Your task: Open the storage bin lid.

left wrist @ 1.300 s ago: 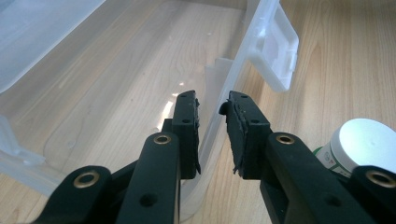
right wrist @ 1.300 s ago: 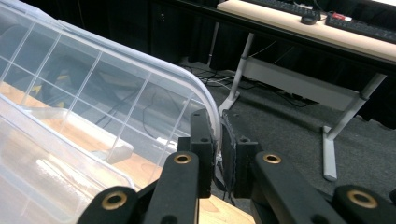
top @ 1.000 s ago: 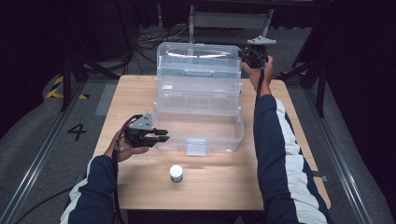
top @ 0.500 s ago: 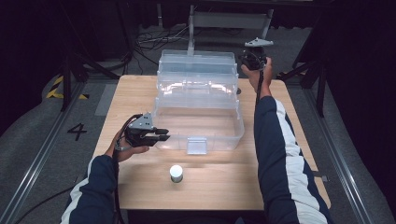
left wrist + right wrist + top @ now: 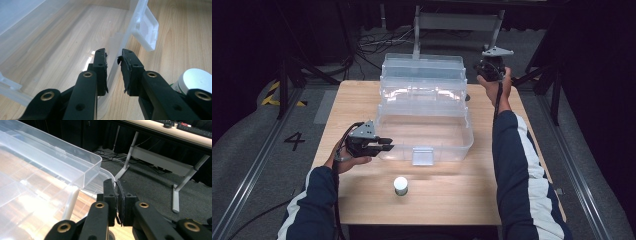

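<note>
High view: the clear tiered box (image 5: 424, 112) is stood open mid-table.
Left gripper (image 5: 384, 144): clamped on the box's front-left wall, seen between the pads (image 5: 101, 67).
Right gripper (image 5: 484, 70): pinched tight on the thin lid rim (image 5: 110, 176) at the far right corner.
White-capped jar (image 5: 401, 185): set apart, nearer the person.

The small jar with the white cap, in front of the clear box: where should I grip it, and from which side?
Probably grip the jar by its round side below the cap, coming down from above: it stands upright on the table, apart from the clear box, bare wood all round.
</note>
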A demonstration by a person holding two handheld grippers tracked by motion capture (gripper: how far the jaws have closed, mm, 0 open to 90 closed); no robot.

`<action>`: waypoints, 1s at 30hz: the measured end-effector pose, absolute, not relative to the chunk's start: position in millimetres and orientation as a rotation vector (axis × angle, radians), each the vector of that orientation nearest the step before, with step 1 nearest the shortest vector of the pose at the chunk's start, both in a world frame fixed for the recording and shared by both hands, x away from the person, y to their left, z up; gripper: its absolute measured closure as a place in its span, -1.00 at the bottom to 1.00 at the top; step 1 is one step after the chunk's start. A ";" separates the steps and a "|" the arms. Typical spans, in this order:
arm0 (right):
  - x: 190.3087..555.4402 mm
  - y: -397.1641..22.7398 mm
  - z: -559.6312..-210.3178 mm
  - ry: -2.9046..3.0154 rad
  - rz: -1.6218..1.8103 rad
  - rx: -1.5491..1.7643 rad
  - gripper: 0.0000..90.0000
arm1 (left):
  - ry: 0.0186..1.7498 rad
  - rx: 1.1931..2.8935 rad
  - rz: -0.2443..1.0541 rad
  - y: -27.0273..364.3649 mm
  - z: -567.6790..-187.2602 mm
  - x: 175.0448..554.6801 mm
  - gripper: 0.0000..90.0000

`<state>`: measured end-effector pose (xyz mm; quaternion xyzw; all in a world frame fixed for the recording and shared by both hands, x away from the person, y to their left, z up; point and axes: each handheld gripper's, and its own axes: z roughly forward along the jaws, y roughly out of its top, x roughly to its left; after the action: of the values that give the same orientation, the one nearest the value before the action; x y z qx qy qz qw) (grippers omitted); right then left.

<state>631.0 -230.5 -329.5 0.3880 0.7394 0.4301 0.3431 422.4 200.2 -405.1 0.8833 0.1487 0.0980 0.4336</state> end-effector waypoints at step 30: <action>547.8 -260.9 -317.9 1.991 1.164 0.840 0.81 | 0.381 2.207 0.255 199.4 -404.2 421.1 0.66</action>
<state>547.8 -260.9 -317.9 0.3221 0.7638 0.4466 0.3367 421.1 199.4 -404.2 0.8843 0.1526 0.1020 0.4294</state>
